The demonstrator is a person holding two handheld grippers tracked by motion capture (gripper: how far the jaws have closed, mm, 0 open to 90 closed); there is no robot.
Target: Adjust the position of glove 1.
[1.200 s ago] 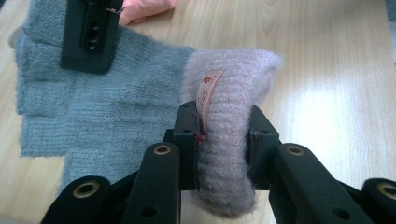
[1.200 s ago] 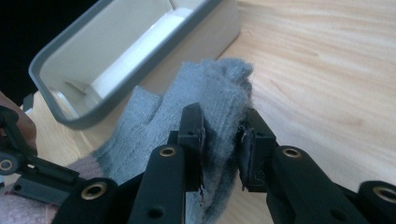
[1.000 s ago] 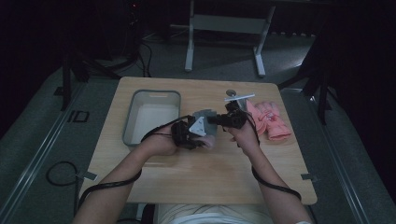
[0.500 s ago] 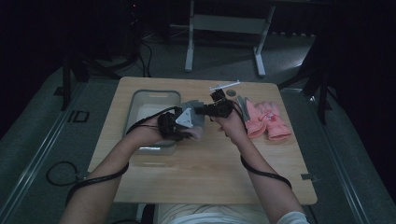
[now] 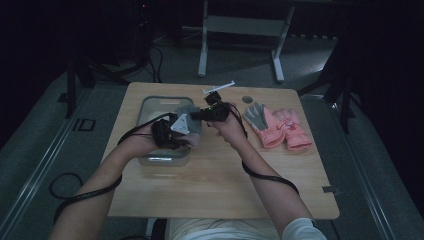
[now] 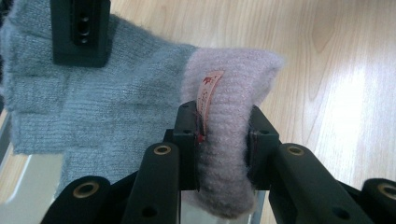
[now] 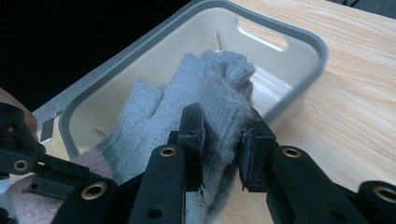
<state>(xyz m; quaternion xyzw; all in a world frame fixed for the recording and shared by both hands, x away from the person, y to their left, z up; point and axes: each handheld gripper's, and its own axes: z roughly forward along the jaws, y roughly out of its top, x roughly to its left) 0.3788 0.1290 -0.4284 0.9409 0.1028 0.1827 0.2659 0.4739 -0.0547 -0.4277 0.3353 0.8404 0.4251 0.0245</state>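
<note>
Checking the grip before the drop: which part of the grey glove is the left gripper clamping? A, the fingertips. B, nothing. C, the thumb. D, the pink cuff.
D: the left gripper has its jaws pressed on the pink cuff of the grey glove.

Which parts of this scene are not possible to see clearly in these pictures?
- Grey glove: its lower cuff edge in the left gripper view, covered by the left gripper.
- Tray: near floor in the right gripper view, hidden by the glove and the right gripper.
- Cuff label: print too small.
- Pink gloves: pattern too dim in the high view.
</note>
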